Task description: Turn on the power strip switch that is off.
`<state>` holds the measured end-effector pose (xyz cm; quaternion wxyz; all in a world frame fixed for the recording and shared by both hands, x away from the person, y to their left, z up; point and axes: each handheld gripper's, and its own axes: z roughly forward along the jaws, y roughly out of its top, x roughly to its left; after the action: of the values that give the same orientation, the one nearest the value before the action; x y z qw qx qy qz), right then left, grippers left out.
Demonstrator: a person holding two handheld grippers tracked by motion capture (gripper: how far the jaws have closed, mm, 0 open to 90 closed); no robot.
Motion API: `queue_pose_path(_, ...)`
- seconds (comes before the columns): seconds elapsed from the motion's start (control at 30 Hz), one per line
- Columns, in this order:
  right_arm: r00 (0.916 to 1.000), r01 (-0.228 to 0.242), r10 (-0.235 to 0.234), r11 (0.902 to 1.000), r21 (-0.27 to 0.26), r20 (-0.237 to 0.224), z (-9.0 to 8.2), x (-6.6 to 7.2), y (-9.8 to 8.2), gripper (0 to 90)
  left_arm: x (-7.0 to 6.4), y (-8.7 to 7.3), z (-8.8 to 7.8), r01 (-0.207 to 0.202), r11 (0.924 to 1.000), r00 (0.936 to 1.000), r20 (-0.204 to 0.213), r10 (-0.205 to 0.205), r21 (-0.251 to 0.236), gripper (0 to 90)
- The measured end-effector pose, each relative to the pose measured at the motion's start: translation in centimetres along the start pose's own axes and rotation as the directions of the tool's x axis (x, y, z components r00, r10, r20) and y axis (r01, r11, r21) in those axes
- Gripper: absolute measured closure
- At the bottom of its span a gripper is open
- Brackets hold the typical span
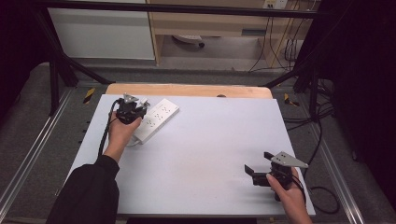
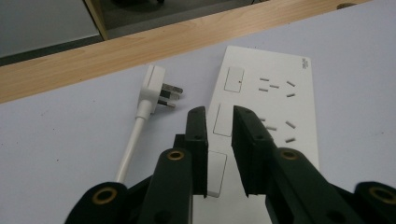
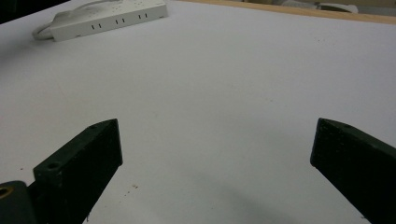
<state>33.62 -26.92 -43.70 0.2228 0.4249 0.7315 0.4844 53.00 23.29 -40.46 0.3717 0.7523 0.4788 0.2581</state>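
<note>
Above the power strip (image 2: 266,107), left tongs (image 2: 219,116) stand narrow, empty; right tongs (image 3: 215,140) gape wide.

Left gripper (image 1: 132,110) far out, jaws narrow gap, nothing pinched; right gripper (image 1: 259,164) near, jaws wide

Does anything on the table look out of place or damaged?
Nothing looks damaged. The white power strip lies at an angle to the table edge, and its own plug lies loose beside it, connected to nothing. The left gripper hovers over the strip's switches.
</note>
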Motion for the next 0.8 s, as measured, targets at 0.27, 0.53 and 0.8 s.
queue_pose_path(0.27, 1.0000, 0.001, -0.001, 1.0000, 0.001, 0.002, 0.0, 0.0, 0.0, 2.7, 0.2, -0.3, 0.3, 0.005, 0.9998, 1.0000, 0.004, -0.005, 0.019, 83.0)
queue_pose_path(0.53, 1.0000, 0.001, -0.001, 1.0000, 0.001, 0.002, 0.0, 0.0, 0.0, 2.7, 0.5, -0.7, 0.8, 0.010, 0.9990, 0.9999, 0.007, -0.011, 0.044, 88.1)
queue_pose_path(0.8, 1.0000, 0.003, -0.003, 1.0000, 0.001, 0.002, 0.0, 0.0, 0.0, 2.7, 0.8, -1.4, 1.0, 0.023, 0.9983, 0.9997, 0.000, -0.023, 0.054, 89.9)
